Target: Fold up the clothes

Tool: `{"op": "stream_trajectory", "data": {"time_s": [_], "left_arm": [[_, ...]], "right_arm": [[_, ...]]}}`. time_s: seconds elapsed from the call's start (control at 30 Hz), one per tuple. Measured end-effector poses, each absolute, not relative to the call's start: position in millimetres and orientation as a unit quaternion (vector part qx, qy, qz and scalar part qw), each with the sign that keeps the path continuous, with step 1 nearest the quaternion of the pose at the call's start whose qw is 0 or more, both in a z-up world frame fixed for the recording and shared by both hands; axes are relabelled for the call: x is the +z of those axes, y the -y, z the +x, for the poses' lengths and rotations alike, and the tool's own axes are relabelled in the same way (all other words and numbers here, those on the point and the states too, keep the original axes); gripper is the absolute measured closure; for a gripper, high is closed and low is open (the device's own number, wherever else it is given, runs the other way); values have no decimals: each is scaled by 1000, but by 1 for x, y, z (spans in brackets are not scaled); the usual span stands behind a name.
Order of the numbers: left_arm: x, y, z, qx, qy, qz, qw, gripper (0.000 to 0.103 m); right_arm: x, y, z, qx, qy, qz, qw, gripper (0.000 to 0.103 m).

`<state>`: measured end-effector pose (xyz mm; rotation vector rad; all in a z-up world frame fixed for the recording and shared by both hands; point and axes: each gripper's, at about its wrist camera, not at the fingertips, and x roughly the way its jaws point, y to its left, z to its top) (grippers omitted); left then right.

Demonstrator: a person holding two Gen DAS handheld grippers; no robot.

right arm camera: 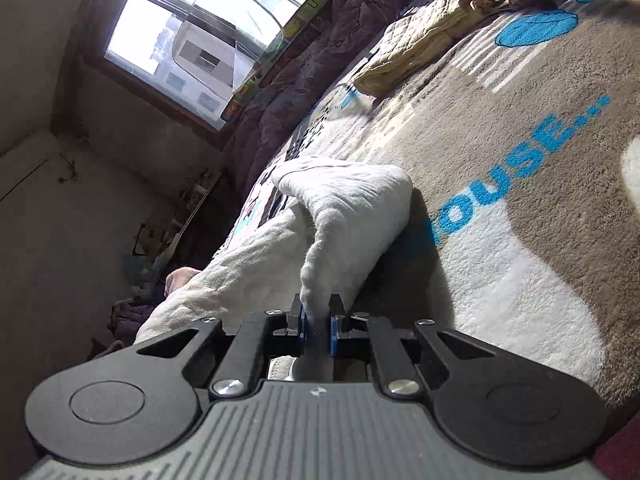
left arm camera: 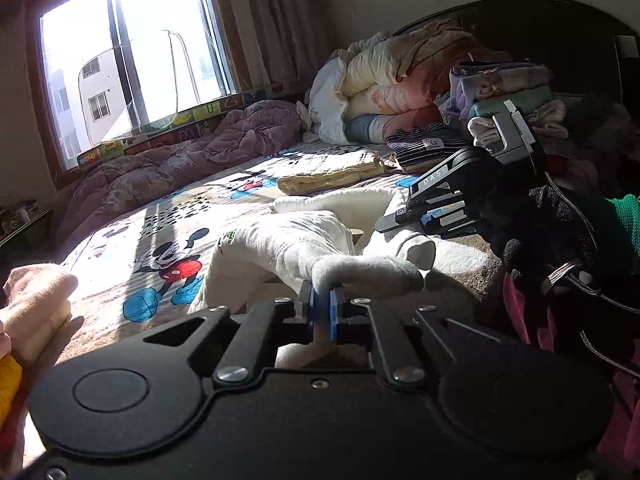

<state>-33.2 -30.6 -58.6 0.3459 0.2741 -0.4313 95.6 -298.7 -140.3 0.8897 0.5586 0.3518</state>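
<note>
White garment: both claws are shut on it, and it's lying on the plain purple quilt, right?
Not quite. Both the left claw and right claw are shut on the white garment, but it lies on the Mickey Mouse blanket, not the purple quilt, which sits by the window. The left wrist view shows this.

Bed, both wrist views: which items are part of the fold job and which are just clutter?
In the job:
- white garment
- left hand-held gripper, shut on it
- right hand-held gripper, shut on it

Lying about:
- folded yellow cloth
- striped garment
- purple quilt
- bedding pile
</note>
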Motion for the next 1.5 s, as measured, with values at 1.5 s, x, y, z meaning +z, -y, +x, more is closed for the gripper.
{"op": "stream_trajectory", "data": {"time_s": [1.5], "left_arm": [[-39, -34, 162, -108, -141, 159, 971, 98]], "right_arm": [[-65, 281, 210, 164, -205, 435, 861, 92]]}}
